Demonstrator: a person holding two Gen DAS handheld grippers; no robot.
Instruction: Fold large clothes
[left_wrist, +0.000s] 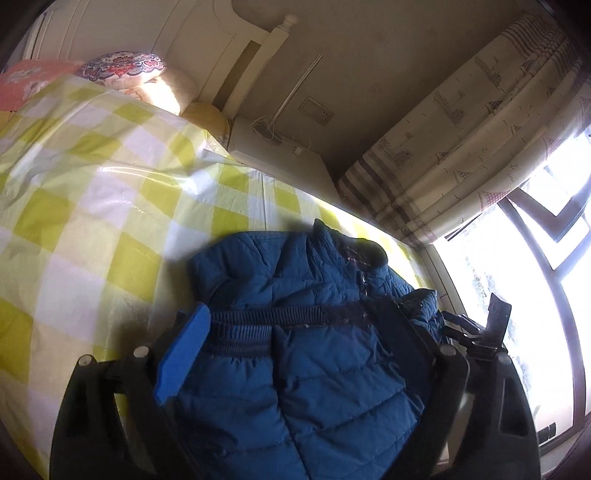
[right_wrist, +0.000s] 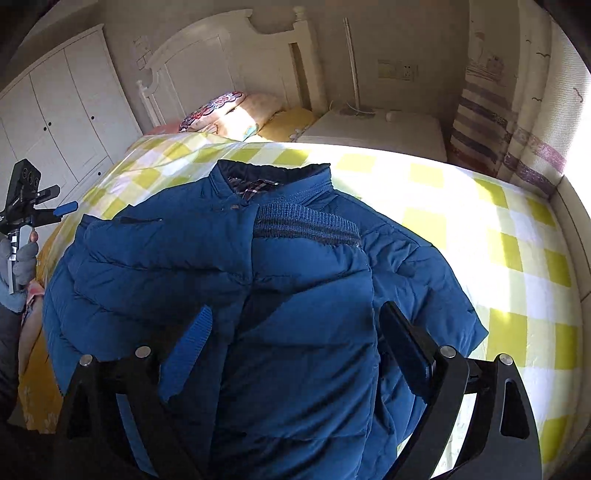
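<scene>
Bed with yellow, white and grey checked plastic-looking cover (right_wrist: 461, 206), filling most of both views; sunlit along the window side.
White panelled wardrobe (right_wrist: 66, 110) beyond the bed's left side in the right wrist view; white arched headboard (right_wrist: 207, 62) beside it.
Patterned cream curtain with purple stripes (left_wrist: 461, 140) next to the bright window (left_wrist: 535, 258).
White bedside cabinet (right_wrist: 373, 133) between headboard post and curtain.
Blue quilted puffer jacket with dark ribbed trim (right_wrist: 277, 277) lying on the bed cover, collar toward the headboard, plaid lining visible at the neck; ribbed cuff folded across the chest.
Floral round cushion (left_wrist: 125, 66) and pale pillows at the head of the bed.
Right gripper (right_wrist: 295, 354): jaws wide apart, straddling the jacket's lower body, blue pad on the left, dark pad on the right; nothing clamped, though contact with the fabric can't be ruled out.
Left gripper (left_wrist: 303, 350): jaws wide apart in its own view, jacket fabric between them, far finger mostly hidden behind fabric; no grip visible. Also seen at the left edge (right_wrist: 40, 210) of the right wrist view, off the jacket, held in a grey-gloved hand (right_wrist: 22, 258).
</scene>
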